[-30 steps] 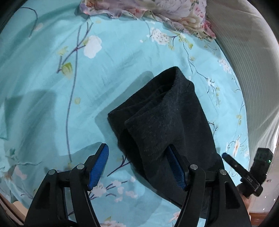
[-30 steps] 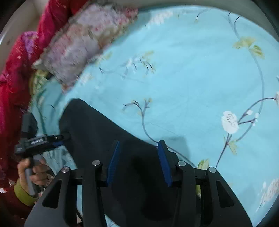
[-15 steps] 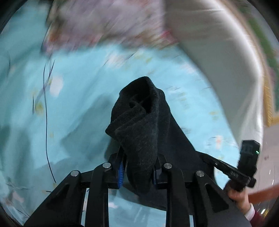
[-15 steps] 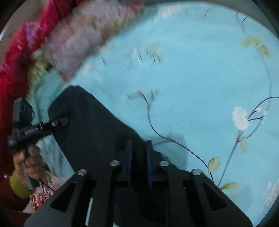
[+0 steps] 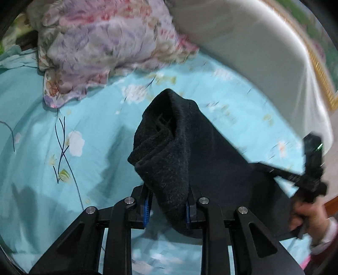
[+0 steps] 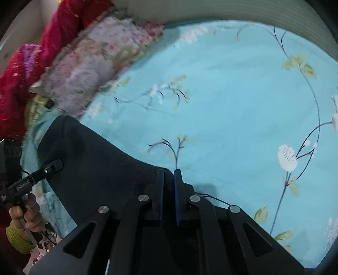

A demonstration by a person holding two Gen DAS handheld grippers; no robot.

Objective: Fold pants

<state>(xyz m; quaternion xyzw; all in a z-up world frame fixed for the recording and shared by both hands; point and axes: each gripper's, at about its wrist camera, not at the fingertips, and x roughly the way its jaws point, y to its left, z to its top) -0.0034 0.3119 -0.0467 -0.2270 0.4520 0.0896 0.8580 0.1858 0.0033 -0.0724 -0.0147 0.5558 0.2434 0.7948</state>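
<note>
Left wrist view: left gripper (image 5: 168, 208) clenched on a thick bunched fold of the black pants (image 5: 181, 160), blue-padded fingers (image 5: 146, 208) pressing the cloth from both sides near 6 o'clock. Fold raised off the bed sheet (image 5: 95, 118), rolled edge peaking toward 12 o'clock of centre, remaining cloth stretching away toward 4 o'clock. There, at the frame's 4 o'clock edge, the right gripper (image 5: 274, 169) biting the far edge of the cloth, gripped by the person's right hand (image 5: 306, 215). Turquoise sheet printed with white blossoms and dark twigs. Floral pillow (image 5: 101, 42) lying at 11 o'clock, well apart from the pants. Pale padded headboard (image 5: 243, 42) curving from 1 to 3 o'clock, blurred.

Right wrist view: right gripper (image 6: 168, 178) closed on the pants (image 6: 95, 167), fingers (image 6: 160, 190) nearly together with a thin layer of black cloth pinched between them at 6 o'clock. From there the fabric spreading toward 9 o'clock, taut and lifted above the bed sheet (image 6: 221, 95). At 9 o'clock the left gripper (image 6: 52, 166), tip on the cloth's far edge, held by the person's left hand (image 6: 26, 213) in a yellow-green cuff. Floral pillow (image 6: 90, 67) at 10 o'clock, red blanket (image 6: 25, 84) beyond it toward the frame edge. Ribbed pale surface (image 6: 253, 12) along 12 to 2 o'clock.
</note>
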